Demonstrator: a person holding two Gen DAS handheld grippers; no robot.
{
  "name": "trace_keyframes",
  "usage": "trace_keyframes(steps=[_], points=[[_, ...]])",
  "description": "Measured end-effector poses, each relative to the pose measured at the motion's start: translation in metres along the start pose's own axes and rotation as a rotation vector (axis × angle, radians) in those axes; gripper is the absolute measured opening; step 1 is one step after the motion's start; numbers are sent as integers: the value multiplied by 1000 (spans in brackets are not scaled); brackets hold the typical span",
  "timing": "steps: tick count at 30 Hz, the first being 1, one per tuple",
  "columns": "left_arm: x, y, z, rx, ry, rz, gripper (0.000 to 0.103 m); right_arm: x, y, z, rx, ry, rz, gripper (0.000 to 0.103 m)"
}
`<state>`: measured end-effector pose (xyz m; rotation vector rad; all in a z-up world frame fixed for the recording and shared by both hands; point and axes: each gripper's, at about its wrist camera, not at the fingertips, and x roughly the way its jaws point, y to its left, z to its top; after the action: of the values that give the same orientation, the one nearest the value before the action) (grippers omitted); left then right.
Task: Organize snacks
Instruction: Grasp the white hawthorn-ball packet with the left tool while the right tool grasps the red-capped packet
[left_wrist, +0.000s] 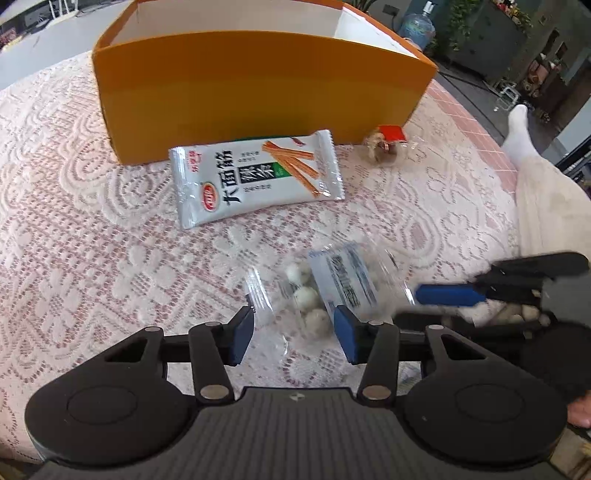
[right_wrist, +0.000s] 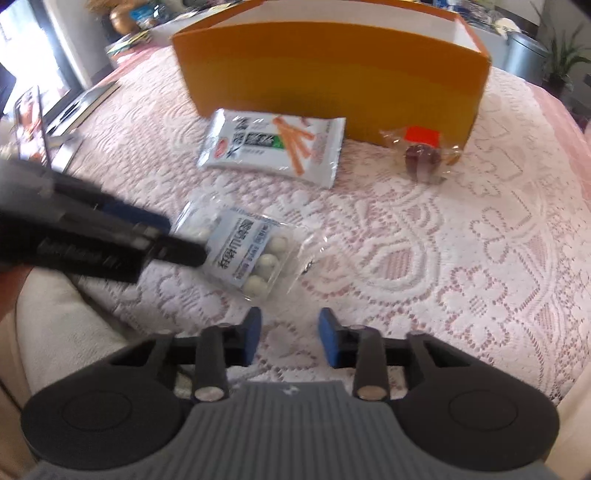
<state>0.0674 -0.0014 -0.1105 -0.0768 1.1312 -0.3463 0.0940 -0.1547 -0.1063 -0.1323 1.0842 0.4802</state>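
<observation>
We find a table draped in a pink-and-white lace tablecloth (left_wrist: 92, 229), with an open orange cardboard box (left_wrist: 258, 92) standing toward its far edge. Lying flat against the foot of the box's near wall is a white spicy-strip snack packet (left_wrist: 255, 177), printed with orange sticks. Further toward the table's right edge, also at the foot of the box, sits a small clear-wrapped sweet with a red label (left_wrist: 386, 146).

Nearer the front edge lies a clear pouch of white round candies (left_wrist: 321, 295) with a pale blue printed label, well apart from the box. The left gripper (left_wrist: 295, 332) stands around the near end of this pouch: its blue pads (left_wrist: 242, 338) are closed in against the pouch's sides and grip it, the candies visible between them (the pouch remains on the cloth, as far as we can tell).

The right gripper (right_wrist: 290, 341) hovers over bare cloth just beside the pouch, its jaws part-way open with nothing between them. In the left wrist view its blue finger reaches in from the right, close to the pouch's film edge; contact cannot be confirmed.

A person's pale-trousered leg and white sock (left_wrist: 517, 129) show beyond the table's right edge.
</observation>
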Motion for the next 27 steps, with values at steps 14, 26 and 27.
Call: trace_keyframes(steps=[14, 26, 27], points=[[-15, -19, -3, 177, -112, 48, 81, 6, -28, 16, 132, -143, -18, 22], [11, -33, 6, 336, -155, 36, 89, -1, -44, 9, 227, -156, -26, 36], [13, -34, 7, 357, -154, 39, 89, 0, -43, 9, 223, -153, -26, 35]])
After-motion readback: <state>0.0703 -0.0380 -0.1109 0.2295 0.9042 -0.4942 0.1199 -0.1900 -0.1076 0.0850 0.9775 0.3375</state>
